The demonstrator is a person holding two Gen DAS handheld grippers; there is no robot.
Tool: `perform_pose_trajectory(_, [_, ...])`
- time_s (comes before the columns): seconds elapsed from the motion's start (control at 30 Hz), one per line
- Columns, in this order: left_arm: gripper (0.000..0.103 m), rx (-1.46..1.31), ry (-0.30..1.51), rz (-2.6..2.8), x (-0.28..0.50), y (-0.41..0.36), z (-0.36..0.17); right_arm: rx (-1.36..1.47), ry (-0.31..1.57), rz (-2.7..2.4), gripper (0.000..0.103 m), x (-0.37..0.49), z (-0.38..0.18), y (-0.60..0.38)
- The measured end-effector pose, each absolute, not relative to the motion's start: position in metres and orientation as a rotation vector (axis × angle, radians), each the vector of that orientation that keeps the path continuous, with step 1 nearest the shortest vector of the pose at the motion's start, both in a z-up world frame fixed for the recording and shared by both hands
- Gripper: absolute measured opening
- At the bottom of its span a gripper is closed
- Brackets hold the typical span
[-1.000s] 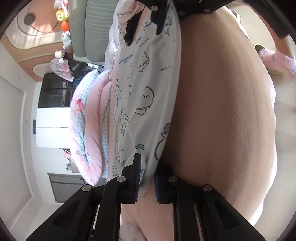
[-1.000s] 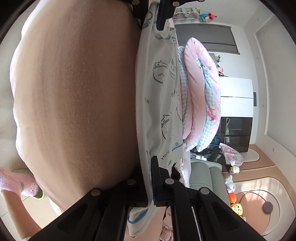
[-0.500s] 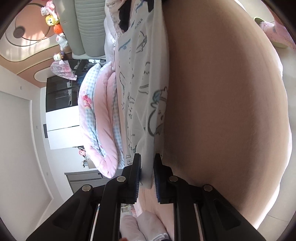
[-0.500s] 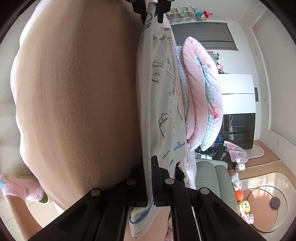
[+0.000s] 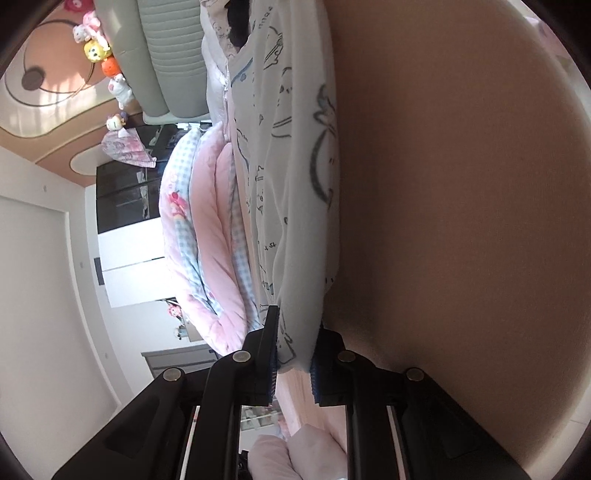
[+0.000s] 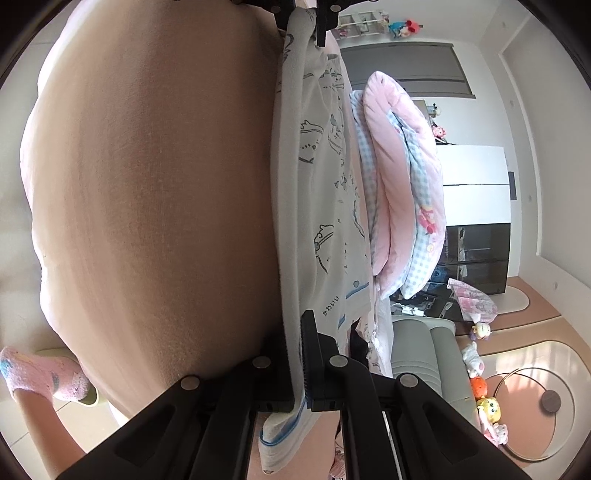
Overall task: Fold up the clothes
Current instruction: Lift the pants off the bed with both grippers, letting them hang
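A white garment with blue and grey cartoon prints [image 5: 291, 184] is held stretched between my two grippers, over a beige-pink bed cover [image 5: 461, 221]. My left gripper [image 5: 294, 349] is shut on one end of the folded cloth, which bunches between its blue pads. In the right wrist view the garment [image 6: 317, 184] runs from my right gripper [image 6: 298, 354], shut on its blue-trimmed edge, to the left gripper [image 6: 308, 16] at the top of the frame. A loose end hangs below the right fingers.
A folded pink and blue-checked quilt [image 6: 399, 184] lies beside the garment on the bed cover [image 6: 166, 184]. A grey chair [image 6: 424, 354], plush toys [image 6: 480, 387] and a black and white cabinet [image 6: 476, 221] stand beyond. A person's foot in a pink sock [image 6: 44, 373] is on the floor.
The left gripper has shifted along the bed and rolled a little, and the garment now hangs straighter and tauter between the grippers. The right gripper has stayed in place, its grip unchanged.
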State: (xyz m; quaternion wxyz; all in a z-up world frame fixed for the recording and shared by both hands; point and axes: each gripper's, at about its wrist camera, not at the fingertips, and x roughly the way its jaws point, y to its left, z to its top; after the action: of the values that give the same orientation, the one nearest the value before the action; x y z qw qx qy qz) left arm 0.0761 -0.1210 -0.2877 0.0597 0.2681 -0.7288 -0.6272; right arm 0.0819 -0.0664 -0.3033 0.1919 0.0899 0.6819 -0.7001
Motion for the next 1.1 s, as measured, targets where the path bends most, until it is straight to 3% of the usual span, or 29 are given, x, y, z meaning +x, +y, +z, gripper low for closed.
perform_pose_trajectory(0.23, [0.011, 0.879, -2.193, -1.883, 0.081, -0.115, -0.282, 0.335, 1.845, -2.012, 0.006, 0.073, -0.290, -0.062])
perform_pose_trajectory(0.57, [0.006, 0.952, -2.062, -1.985, 0.073, -0.107, -0.272, 0.226, 1.880, -1.975, 0.006, 0.074, -0.271, -0.052])
perform_pose_trajectory(1.1, [0.009, 1.009, -1.990, -2.025, 0.087, -0.098, -0.264, 0.132, 1.962, -1.891, 0.005, 0.082, -0.265, -0.039])
